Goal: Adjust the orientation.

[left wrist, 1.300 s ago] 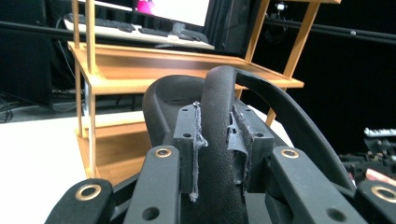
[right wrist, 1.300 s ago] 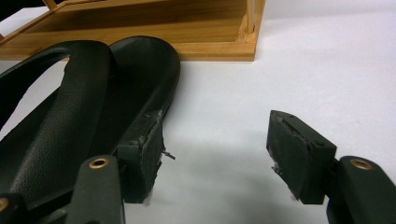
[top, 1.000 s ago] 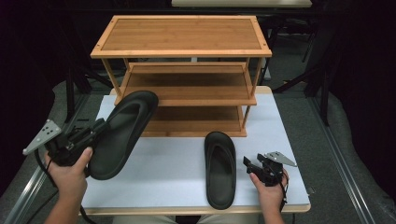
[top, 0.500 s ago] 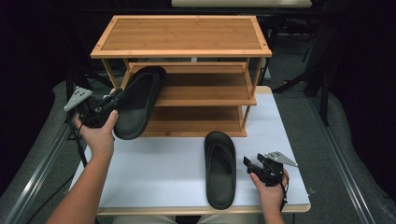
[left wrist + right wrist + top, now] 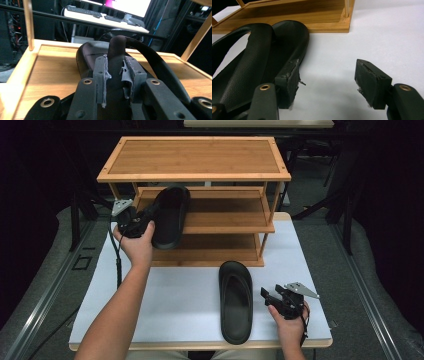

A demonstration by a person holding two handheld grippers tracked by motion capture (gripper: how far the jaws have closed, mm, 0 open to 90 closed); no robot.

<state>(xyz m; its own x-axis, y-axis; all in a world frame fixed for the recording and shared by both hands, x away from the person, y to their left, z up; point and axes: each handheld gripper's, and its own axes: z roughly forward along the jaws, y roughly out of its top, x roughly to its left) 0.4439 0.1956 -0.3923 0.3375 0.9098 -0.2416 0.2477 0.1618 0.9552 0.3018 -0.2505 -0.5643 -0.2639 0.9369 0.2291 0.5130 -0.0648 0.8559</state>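
High view: left gripper [image 5: 145,220] clamped on one sandal [image 5: 169,217], half onto the rack's [image 5: 200,175] middle shelf; 2nd sandal [image 5: 235,301] on table [image 5: 165,300]. Left gripper view: jaws pinch the strap. Right gripper view: right gripper [image 5: 325,85] apart, beside 2nd sandal. Approx. halfway; 2nd sandal left.

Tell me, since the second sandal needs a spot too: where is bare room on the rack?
The middle shelf is bare right of the held sandal; the top shelf is bare all over. The left end is crowded by the left tool.
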